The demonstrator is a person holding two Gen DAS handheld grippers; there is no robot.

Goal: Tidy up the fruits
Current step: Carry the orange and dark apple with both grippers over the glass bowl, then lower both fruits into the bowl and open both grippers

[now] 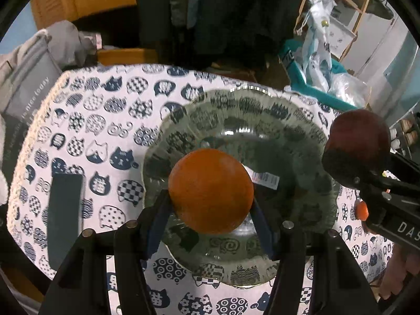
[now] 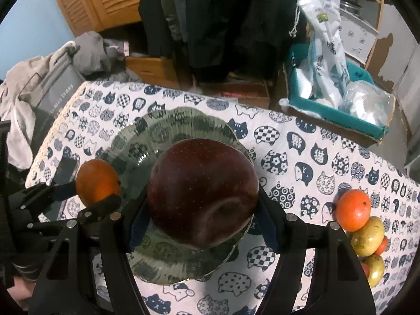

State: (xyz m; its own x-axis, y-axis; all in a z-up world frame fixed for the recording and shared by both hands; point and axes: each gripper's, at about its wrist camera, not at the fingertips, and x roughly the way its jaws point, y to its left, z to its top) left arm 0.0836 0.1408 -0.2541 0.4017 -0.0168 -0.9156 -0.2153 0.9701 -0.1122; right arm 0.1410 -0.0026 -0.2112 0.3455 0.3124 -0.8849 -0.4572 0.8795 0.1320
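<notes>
Black gripper [image 1: 211, 204] frames — blue pads [image 1: 157, 225], silver screws [image 1: 131, 224]

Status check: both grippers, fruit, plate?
Left gripper shut on orange, right gripper shut on dark red apple. Both above glass plate. Plate bare, nothing blocking. More fruit waits on tablecloth.

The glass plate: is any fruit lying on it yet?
No, the glass plate is bare; the orange and the dark red apple are both held above it.
</notes>
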